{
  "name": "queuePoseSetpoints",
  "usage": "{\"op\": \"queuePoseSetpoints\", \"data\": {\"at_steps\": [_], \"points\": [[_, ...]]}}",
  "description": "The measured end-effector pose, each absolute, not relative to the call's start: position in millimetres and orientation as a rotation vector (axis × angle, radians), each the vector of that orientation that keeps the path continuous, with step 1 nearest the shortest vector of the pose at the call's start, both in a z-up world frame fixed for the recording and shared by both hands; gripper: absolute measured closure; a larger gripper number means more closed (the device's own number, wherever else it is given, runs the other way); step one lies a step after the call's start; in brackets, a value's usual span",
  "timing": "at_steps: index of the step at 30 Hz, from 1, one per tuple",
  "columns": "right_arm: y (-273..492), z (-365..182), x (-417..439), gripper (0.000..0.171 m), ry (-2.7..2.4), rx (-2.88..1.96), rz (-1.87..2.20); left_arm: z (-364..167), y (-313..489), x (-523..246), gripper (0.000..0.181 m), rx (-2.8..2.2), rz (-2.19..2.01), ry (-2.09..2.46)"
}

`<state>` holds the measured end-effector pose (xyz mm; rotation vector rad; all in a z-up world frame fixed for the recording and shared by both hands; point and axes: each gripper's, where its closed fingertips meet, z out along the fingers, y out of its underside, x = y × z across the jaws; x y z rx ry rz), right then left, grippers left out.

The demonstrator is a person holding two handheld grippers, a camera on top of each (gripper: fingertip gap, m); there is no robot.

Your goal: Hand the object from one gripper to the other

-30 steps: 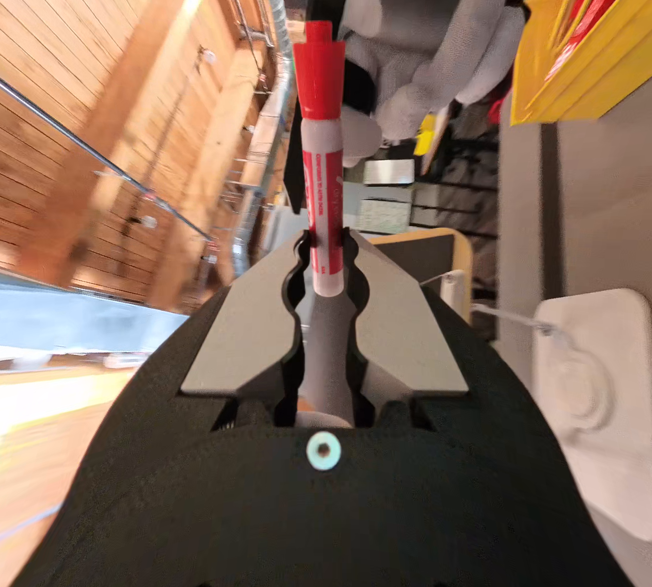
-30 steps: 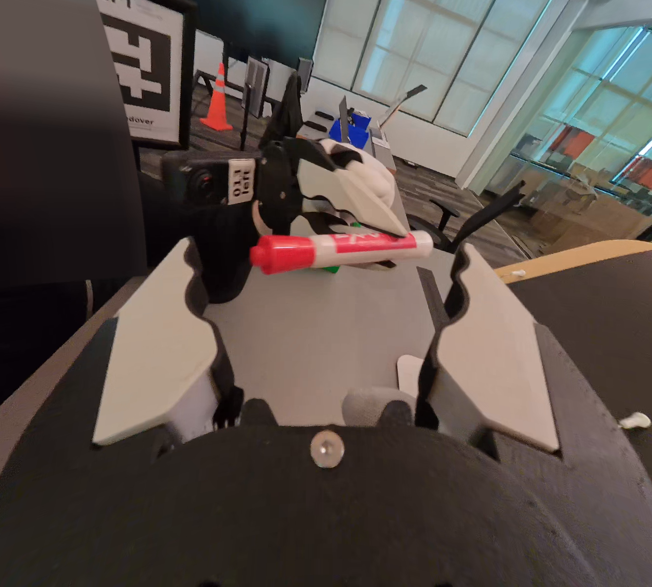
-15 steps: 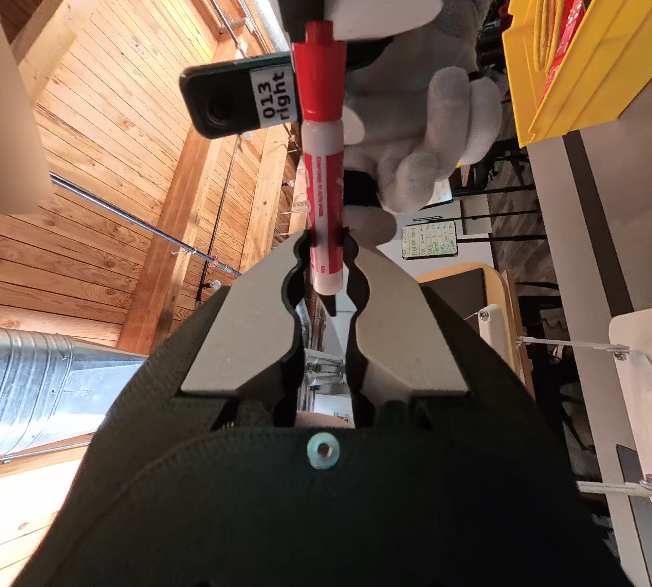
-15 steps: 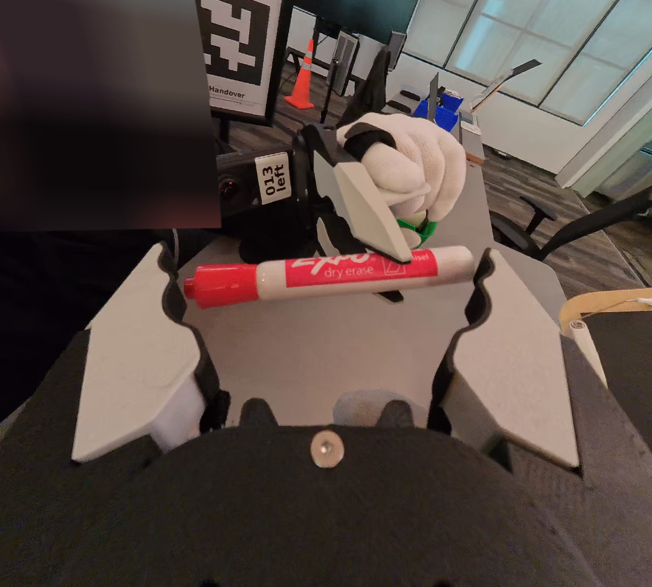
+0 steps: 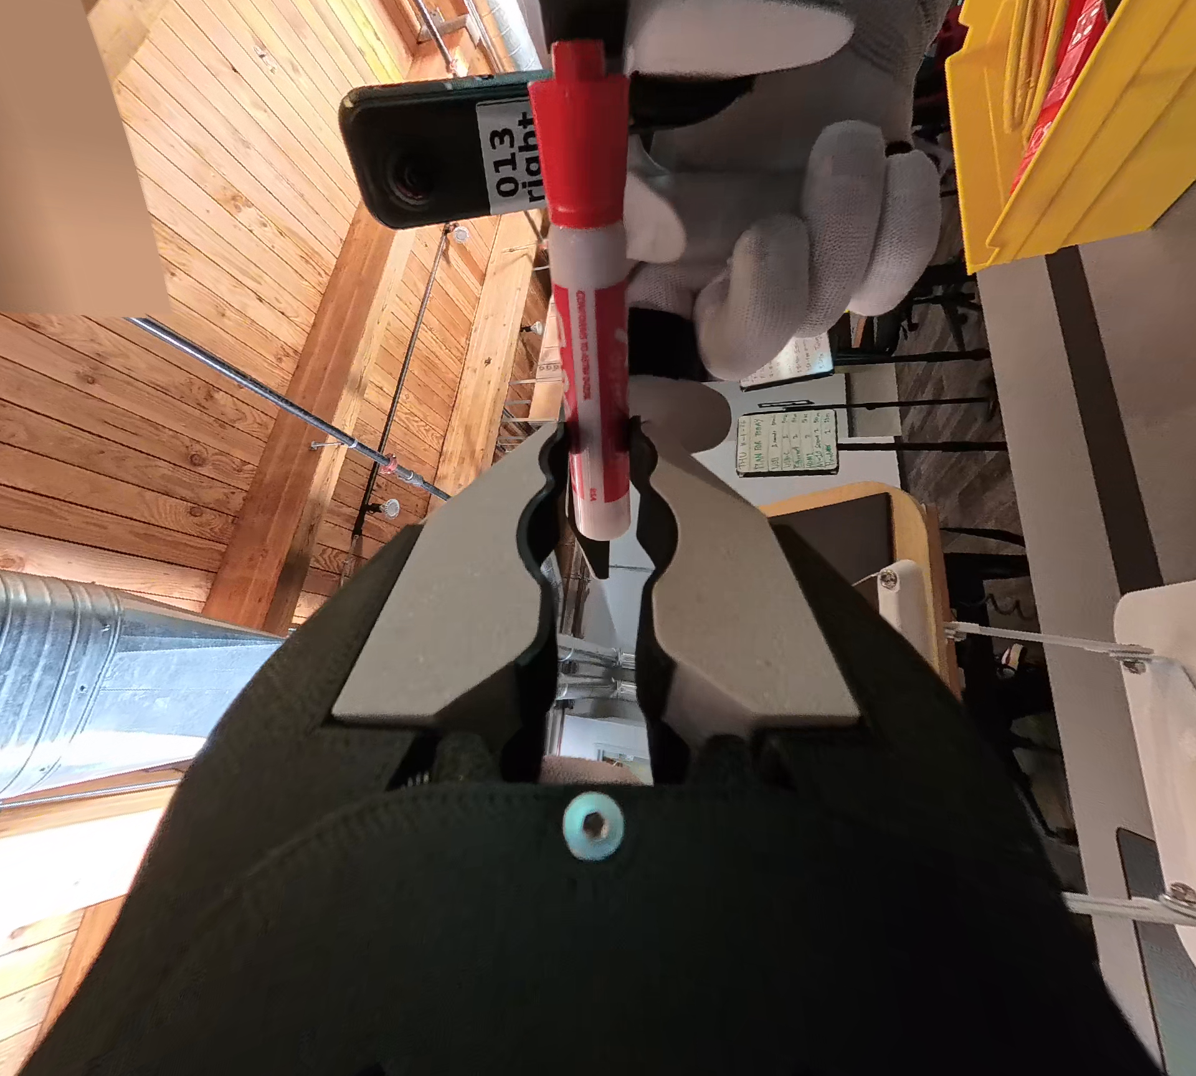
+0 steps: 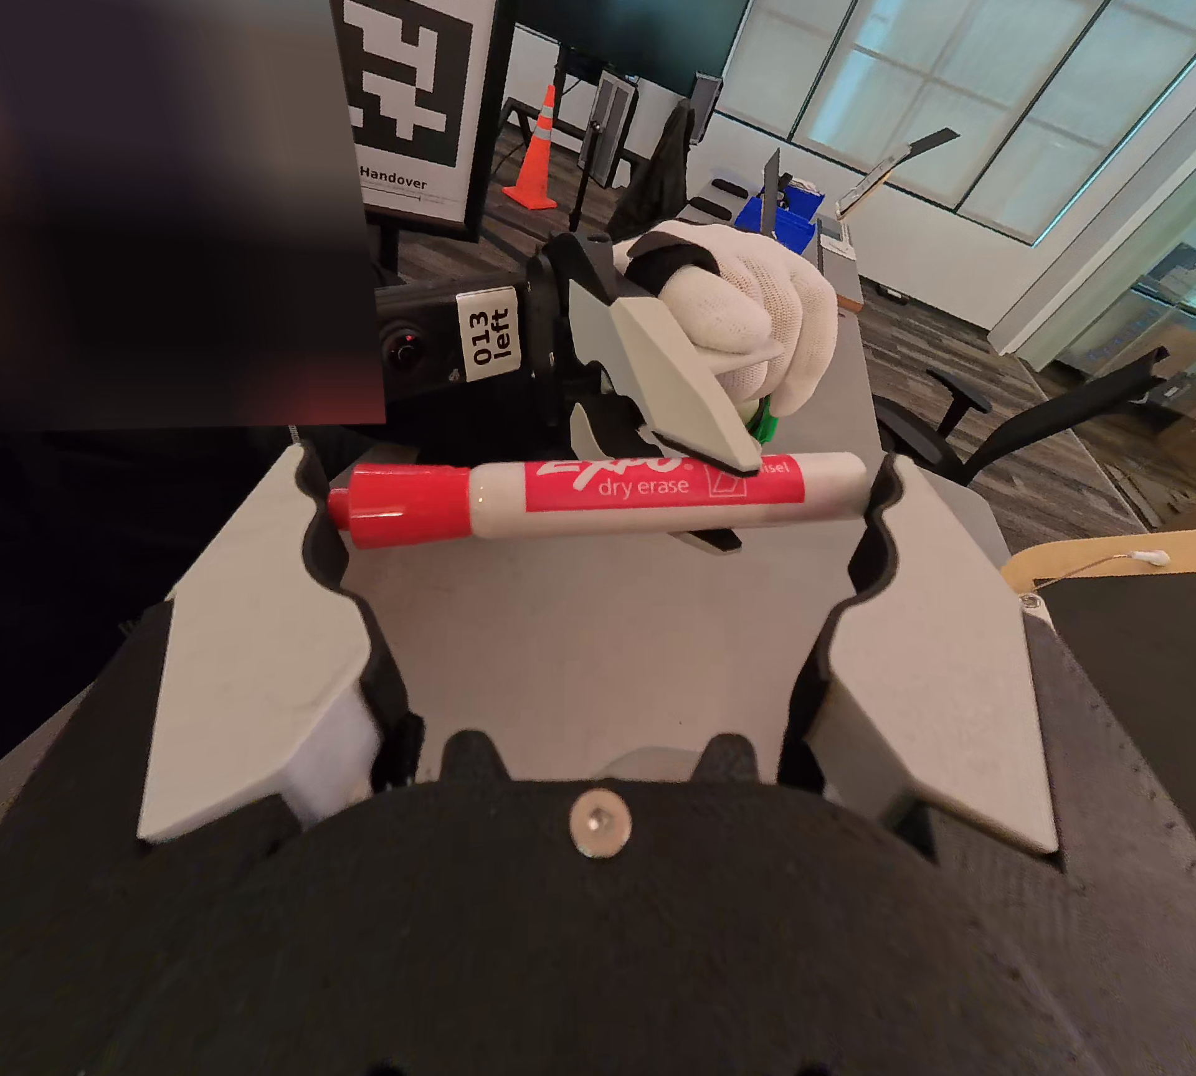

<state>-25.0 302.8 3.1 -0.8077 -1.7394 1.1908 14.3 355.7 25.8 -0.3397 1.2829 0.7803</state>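
A red and white dry-erase marker (image 6: 602, 495) with a red cap is held in the air. My left gripper (image 5: 598, 450) is shut on the marker (image 5: 586, 294) near its tail end. It also shows in the right wrist view (image 6: 731, 469), held by a white-gloved hand (image 6: 744, 307). My right gripper (image 6: 598, 498) is open. The marker lies crosswise between its fingertips, the cap tip at the left finger (image 6: 259, 624) and the tail at the right finger (image 6: 938, 657). In the left wrist view one right-gripper finger (image 5: 712, 23) sits by the cap.
A grey table (image 6: 582, 657) lies below the grippers. A framed black-and-white sign (image 6: 408, 74), an orange cone (image 6: 537, 152) and an office chair (image 6: 1035, 417) stand behind. A yellow bin (image 5: 1068, 139) and a white bracket (image 5: 1165, 721) are at the right in the left wrist view. Across from one pair of fingers to the other is roughly 5 cm.
The right gripper has come closer, so the marker now spans the gap between its open fingers. The left gripper has kept its hold on the marker.
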Motion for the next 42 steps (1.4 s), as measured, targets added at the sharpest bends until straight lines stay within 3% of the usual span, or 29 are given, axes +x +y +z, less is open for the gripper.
{"op": "queuePoseSetpoints", "data": {"at_steps": [6, 11, 16, 19, 23, 28, 35, 42], "points": [[305, 6, -26, 0.015, -1.72, -0.804, 1.172, 29, 358, 12, 0.163, -0.347, 0.776, 1.254], [317, 20, -18, 0.016, -1.665, -0.835, 1.088, 46, 349, 6, 0.119, -0.369, 0.699, 1.188], [392, 31, 30, 0.016, -1.523, -1.063, 0.544, 69, 340, -11, 0.131, -0.362, 0.706, 1.116], [460, 20, 99, 0.017, -1.395, -1.324, 0.11, 75, 349, -23, 0.143, -0.384, 0.775, 1.089], [526, -14, 189, 0.017, -1.211, -1.672, -0.135, 70, 359, -26, 0.148, -0.407, 0.802, 1.109], [557, -99, 274, 0.017, -1.183, -2.105, -0.283, 61, 367, -23, 0.15, -0.439, 0.814, 1.152], [566, -183, 308, 0.017, -1.193, -2.424, -0.196, 40, 384, -17, 0.151, -0.508, 0.799, 1.22], [570, -189, 307, 0.012, -1.192, -2.412, -0.167, 22, 397, -6, 0.146, -0.585, 0.773, 1.268]]}}
